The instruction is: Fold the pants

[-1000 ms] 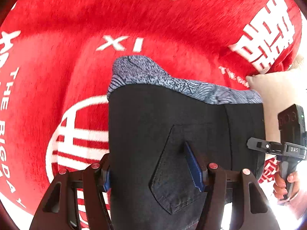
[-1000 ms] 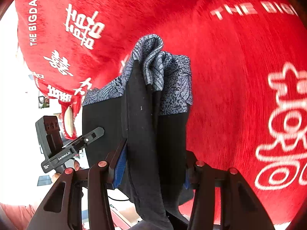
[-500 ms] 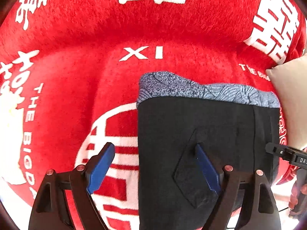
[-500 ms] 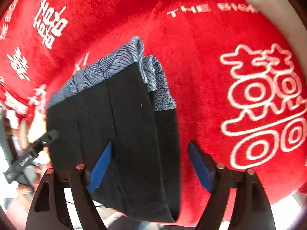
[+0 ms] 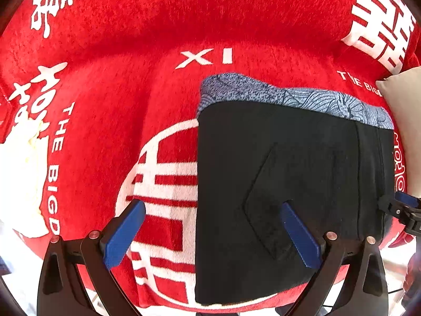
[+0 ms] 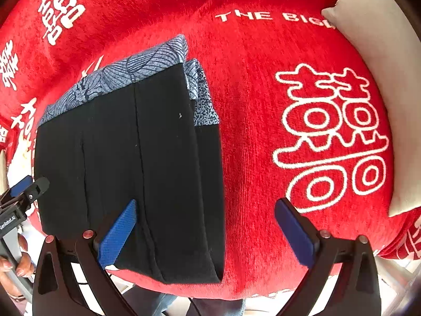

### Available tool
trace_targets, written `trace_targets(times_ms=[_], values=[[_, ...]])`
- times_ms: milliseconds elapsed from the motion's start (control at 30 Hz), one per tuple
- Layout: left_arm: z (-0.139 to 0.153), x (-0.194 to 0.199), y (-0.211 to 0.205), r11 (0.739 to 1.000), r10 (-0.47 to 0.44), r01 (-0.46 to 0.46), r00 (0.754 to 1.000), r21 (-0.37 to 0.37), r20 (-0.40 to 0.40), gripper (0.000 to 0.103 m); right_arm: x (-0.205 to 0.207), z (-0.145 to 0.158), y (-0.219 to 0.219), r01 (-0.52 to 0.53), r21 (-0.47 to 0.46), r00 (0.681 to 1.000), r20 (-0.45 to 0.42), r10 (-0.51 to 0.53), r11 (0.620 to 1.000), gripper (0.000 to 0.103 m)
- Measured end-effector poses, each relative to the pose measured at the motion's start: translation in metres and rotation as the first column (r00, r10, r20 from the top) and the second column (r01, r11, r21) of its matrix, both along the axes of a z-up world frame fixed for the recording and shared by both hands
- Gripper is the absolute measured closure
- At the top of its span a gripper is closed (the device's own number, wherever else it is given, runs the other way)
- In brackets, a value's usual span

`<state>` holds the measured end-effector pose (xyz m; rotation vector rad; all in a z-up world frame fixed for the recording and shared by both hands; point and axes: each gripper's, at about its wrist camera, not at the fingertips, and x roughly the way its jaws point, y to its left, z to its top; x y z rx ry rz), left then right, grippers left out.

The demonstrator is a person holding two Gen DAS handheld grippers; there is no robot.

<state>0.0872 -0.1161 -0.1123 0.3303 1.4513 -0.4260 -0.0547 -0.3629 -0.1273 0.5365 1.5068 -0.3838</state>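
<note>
pants (image 5: 284, 184) folded flat on red cloth (image 5: 118, 105), hem cut off at 6 o'clock | left gripper (image 5: 213, 234) opening wide, empty; right gripper (image 6: 208, 234) opening wide, empty | pillow (image 6: 381, 65) cropped at 2 o'clock

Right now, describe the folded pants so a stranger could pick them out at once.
A red blanket with white lettering covers the surface. On it, below the white "XI", lies a flat dark rectangle: the folded pants. Their black cloth, stitched back pocket and blue-grey patterned band along the far edge set them apart from the beige cushion nearby.
</note>
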Motion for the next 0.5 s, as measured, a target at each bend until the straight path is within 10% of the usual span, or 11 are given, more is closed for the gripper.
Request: trace_targets(times_ms=[500], values=[[0.054, -0.040, -0.002, 0.998, -0.042, 0.041, 0.999, 0.037, 0.004, 0.000, -0.005, 0.077, 0.047, -0.036, -0.100, 0.999, 0.002, 0.036, 0.994, 0.000]])
